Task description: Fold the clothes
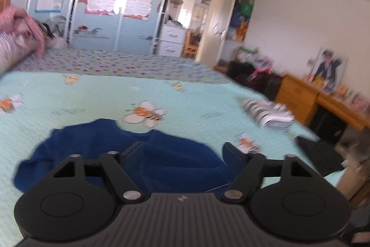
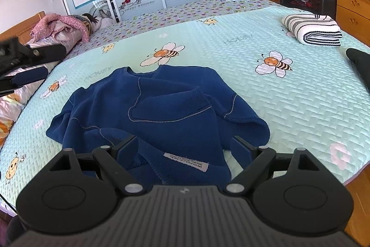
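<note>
Blue knit sweater (image 2: pixel 148 112), rumpled and inside out with its white care label (image 2: pixel 186 161) showing at the near hem, lay on the mint-green quilted bedspread with bee print (image 2: pixel 231 50), near the front edge of the bed.

Left gripper (image 2: pixel 27 68) hovered off the sweater's left side; its wrist view was blurred, the fingers stood apart and nothing was pinched between them.

Right gripper (image 2: pixel 185 152) hung above the near hem, fingers spread wide either side of the label and empty.

1 folded white towel with dark stripes (image 2: pixel 312 29) sat well apart at the far right.

Judged step: flattening before the 1st fold, no grasp yet. Next move likely needs both grippers to pinch opposite hem corners and pull the garment flat.
</note>
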`<state>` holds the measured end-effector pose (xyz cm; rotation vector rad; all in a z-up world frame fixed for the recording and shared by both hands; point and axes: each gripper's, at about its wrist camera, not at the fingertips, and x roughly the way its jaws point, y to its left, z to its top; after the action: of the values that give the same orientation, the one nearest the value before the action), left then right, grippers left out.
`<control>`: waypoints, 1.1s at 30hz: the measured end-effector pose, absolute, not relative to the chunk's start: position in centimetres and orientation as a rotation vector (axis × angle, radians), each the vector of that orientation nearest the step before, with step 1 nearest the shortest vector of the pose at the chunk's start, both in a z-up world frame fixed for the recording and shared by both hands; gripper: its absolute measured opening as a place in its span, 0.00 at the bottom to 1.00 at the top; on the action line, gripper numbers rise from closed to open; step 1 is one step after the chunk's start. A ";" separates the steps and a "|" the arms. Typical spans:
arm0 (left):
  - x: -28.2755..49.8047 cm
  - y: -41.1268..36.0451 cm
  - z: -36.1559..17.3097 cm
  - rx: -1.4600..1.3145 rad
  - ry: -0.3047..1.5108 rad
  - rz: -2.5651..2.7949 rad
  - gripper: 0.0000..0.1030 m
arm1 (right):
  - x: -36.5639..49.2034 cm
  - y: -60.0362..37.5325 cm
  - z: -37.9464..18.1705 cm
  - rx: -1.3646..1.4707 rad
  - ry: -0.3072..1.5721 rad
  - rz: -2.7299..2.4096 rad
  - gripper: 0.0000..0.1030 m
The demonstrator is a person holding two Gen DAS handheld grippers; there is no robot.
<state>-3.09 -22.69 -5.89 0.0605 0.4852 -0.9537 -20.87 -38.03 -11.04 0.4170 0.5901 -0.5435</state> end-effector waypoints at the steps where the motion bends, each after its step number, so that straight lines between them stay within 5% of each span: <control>1: -3.0 -22.8 -6.3 0.093 0.494 -0.936 0.42 | -20.9 -38.0 -11.1 0.412 0.596 -0.541 0.85; 8: -2.0 -21.8 -11.0 0.216 0.604 -0.794 0.39 | -21.5 -37.3 -13.1 0.338 0.682 -0.563 0.85; 11: -2.0 -20.9 -12.7 0.249 0.643 -0.749 0.57 | -22.2 -37.3 -13.9 0.306 0.706 -0.588 0.85; 17: -2.0 -19.8 -14.8 0.299 0.676 -0.683 0.68 | -22.8 -37.5 -15.3 0.274 0.744 -0.612 0.85; 33: -3.0 -18.6 -17.4 0.372 0.716 -0.606 0.70 | -21.4 -37.4 -17.5 0.292 0.795 -0.611 0.85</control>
<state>-3.03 -18.57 -17.45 0.3723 0.7164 -0.6061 -21.38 -37.41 -17.49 0.2917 0.7952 -0.6106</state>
